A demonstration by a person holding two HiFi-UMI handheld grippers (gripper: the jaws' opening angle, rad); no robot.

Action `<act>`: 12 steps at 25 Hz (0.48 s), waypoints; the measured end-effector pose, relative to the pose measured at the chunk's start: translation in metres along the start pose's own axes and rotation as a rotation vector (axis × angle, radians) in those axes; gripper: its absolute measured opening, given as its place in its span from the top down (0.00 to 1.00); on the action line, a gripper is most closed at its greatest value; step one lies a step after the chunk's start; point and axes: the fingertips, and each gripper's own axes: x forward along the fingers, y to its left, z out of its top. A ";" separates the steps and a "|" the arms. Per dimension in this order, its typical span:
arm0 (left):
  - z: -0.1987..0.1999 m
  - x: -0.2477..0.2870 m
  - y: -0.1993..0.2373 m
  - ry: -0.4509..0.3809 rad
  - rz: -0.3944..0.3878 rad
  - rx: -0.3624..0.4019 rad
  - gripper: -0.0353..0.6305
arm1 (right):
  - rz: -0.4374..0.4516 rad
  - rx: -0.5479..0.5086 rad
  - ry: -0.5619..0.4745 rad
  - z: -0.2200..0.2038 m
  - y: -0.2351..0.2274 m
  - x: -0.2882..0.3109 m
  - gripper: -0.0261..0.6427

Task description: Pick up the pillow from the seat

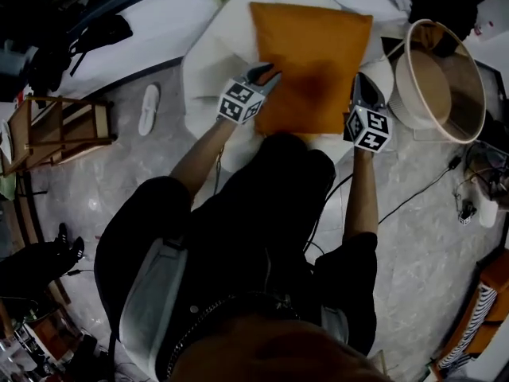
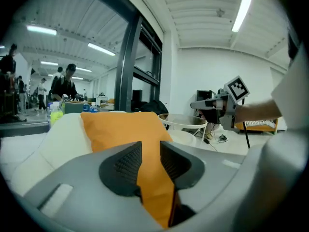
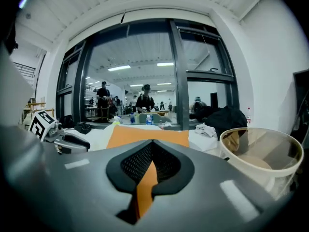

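Observation:
The orange pillow [image 1: 314, 62] lies flat on a white cushioned seat [image 1: 208, 58]. My left gripper [image 1: 266, 74] is at the pillow's near-left edge. In the left gripper view the pillow [image 2: 120, 129] runs between the jaws of my left gripper [image 2: 150, 151]; they stand slightly apart, with a dark gap beside the cloth. My right gripper [image 1: 362, 86] is at the pillow's right edge. In the right gripper view my right gripper [image 3: 152, 151] pinches a thin fold of the pillow [image 3: 145, 135].
A round pale basket [image 1: 445, 78] stands right of the seat, close to my right gripper. A white sandal [image 1: 149, 108] and a wooden stool [image 1: 56, 130] are on the floor at left. Cables [image 1: 413, 197] trail at right. People stand behind the glass wall [image 3: 145, 98].

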 end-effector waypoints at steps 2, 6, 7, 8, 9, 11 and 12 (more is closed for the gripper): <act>-0.024 0.007 0.006 -0.012 0.012 -0.002 0.73 | 0.005 -0.025 -0.002 -0.024 -0.009 0.014 0.96; -0.063 0.017 0.021 -0.026 0.045 0.045 0.67 | 0.028 -0.070 -0.021 -0.067 -0.016 0.040 0.96; -0.072 0.017 0.027 -0.027 0.059 0.058 0.62 | 0.044 -0.082 -0.022 -0.077 -0.014 0.046 0.96; -0.080 0.018 0.033 -0.027 0.074 0.065 0.59 | 0.050 -0.094 -0.015 -0.086 -0.015 0.052 0.95; -0.085 0.021 0.040 -0.031 0.088 0.065 0.58 | 0.044 -0.102 -0.007 -0.093 -0.018 0.057 0.95; -0.086 0.029 0.050 -0.046 0.104 0.039 0.54 | 0.018 -0.110 -0.001 -0.098 -0.028 0.064 0.95; -0.087 0.032 0.052 -0.050 0.104 0.022 0.52 | 0.007 -0.109 0.000 -0.099 -0.032 0.065 0.94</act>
